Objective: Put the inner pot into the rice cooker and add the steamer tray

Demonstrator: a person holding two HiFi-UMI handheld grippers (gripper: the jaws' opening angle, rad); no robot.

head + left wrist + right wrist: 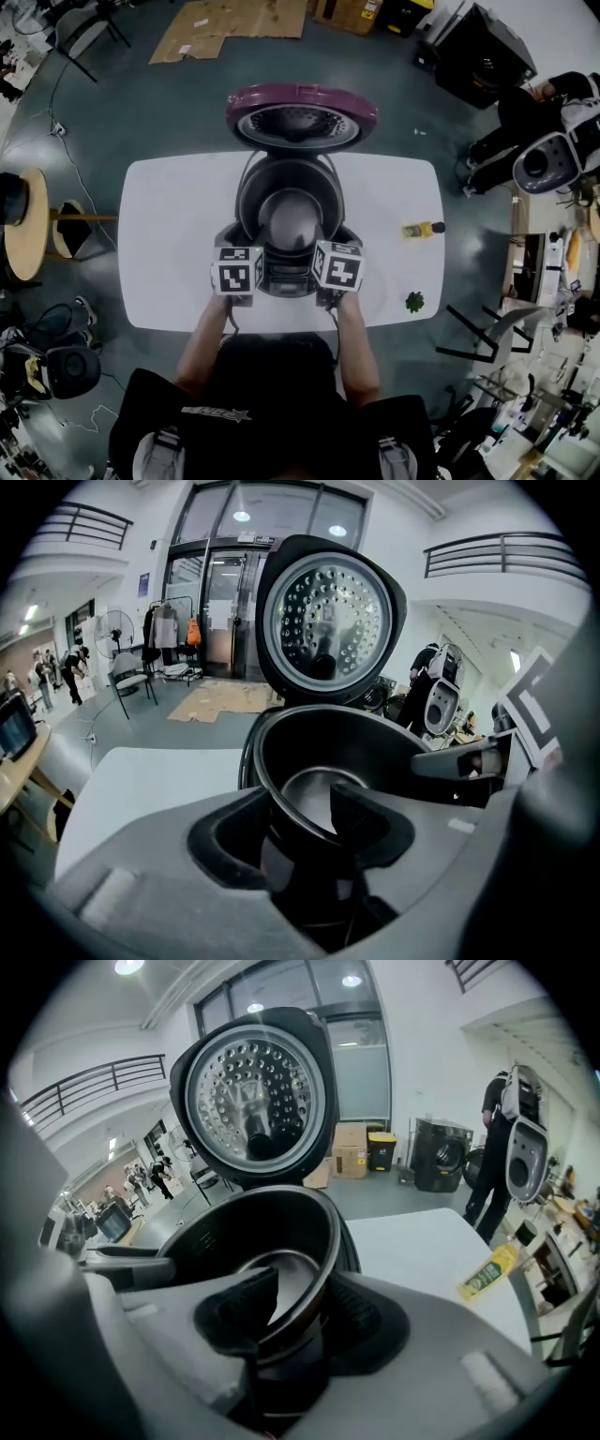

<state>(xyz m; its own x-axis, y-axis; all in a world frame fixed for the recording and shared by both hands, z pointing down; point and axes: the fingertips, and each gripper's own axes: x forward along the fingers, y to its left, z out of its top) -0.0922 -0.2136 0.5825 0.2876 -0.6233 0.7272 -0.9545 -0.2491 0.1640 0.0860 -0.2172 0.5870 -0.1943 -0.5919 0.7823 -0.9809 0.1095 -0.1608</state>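
Left gripper (305, 832): clamping on the near left rim of the inner pot (337, 742), with one pad sitting inside the wall and one outside.
Right gripper (300, 1321): clamping on the near right rim the same way, with the rim running between the pads.
Why two grips: sharing the weight and keeping the round pot from tipping or swinging to one side.
Why by the rim: leaving the pot's bottom and sides free for sliding down into the hole.
Inner pot: sitting right between both pairs of jaws and reaching away from them, with its open mouth facing up over the rice cooker (287, 279).
How deep: looking mostly inside the cooker, but not showing if the bottom is resting yet.
Lid (302, 114): standing wide open at the back, hanging past the far edge of the tabletop (169, 234) and leaving room above.
Rice cooker: standing in the middle of the tabletop, closer to the near edge.
Yellow bottle (422, 229): lying near the right edge, well apart from the cooker.
Small green thing (413, 301): lying by the near right corner.
Steamer tray: not showing in any view.
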